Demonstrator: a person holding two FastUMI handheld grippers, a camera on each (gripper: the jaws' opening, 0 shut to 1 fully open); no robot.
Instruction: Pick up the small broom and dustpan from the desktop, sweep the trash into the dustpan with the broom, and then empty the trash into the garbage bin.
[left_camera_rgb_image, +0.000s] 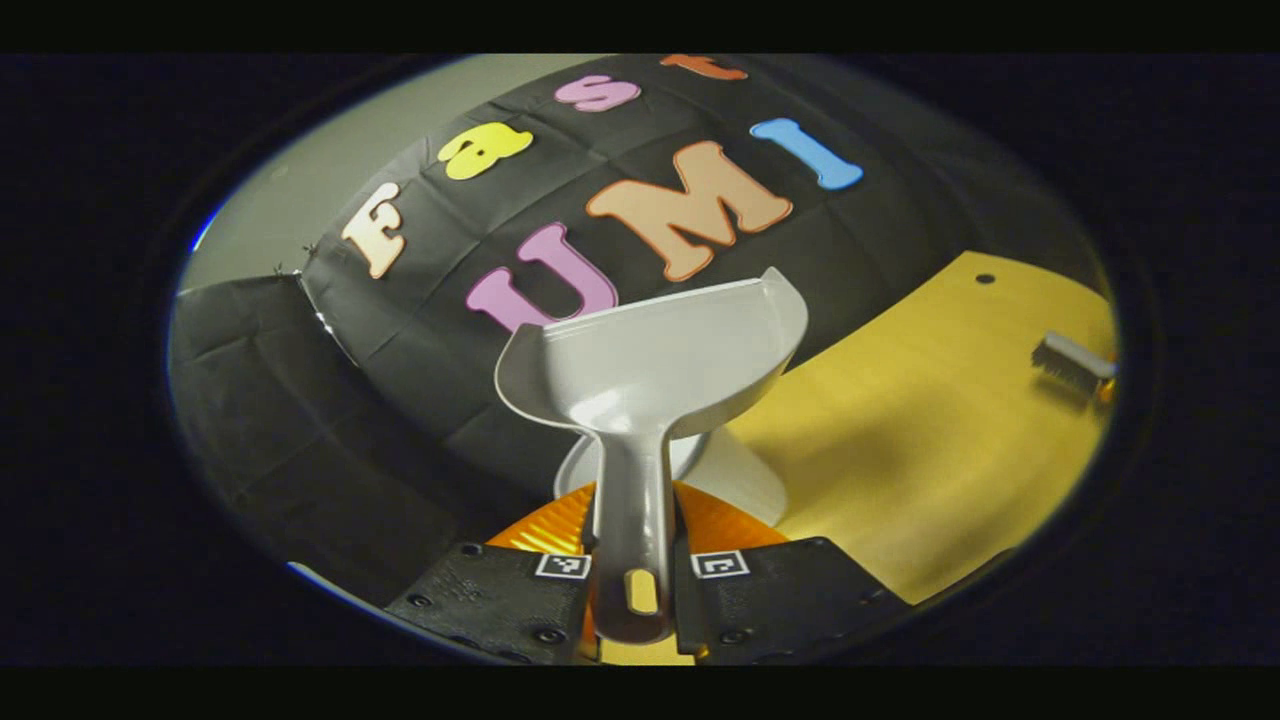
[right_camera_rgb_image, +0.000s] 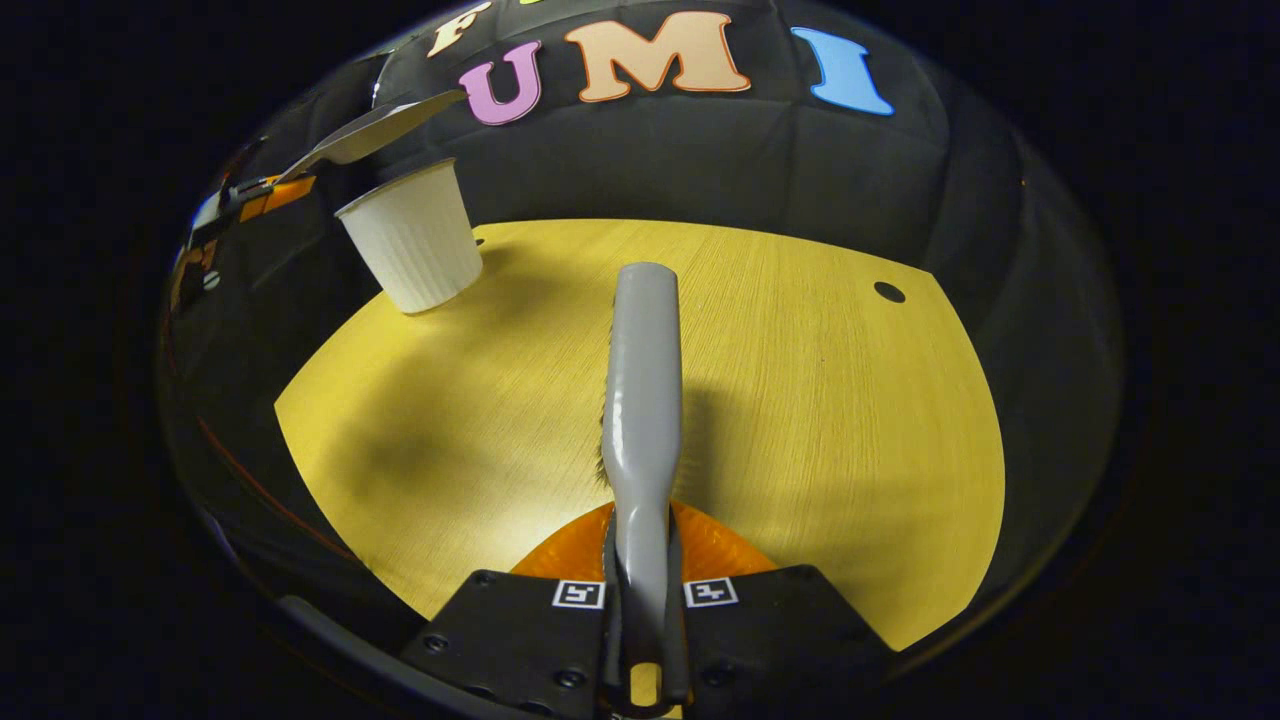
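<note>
- Currently, left gripper fingers clamp the dustpan handle; pan raised over the white bin
- Right gripper fingers clamp the broom handle above the yellow surface

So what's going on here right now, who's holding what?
The left gripper is shut on the handle of the grey dustpan, held up above the white bin at the desk's edge. The right gripper is shut on the grey broom, held over the yellow desk. No trash is visible on the desk, and the dustpan's inside looks bare.
</note>
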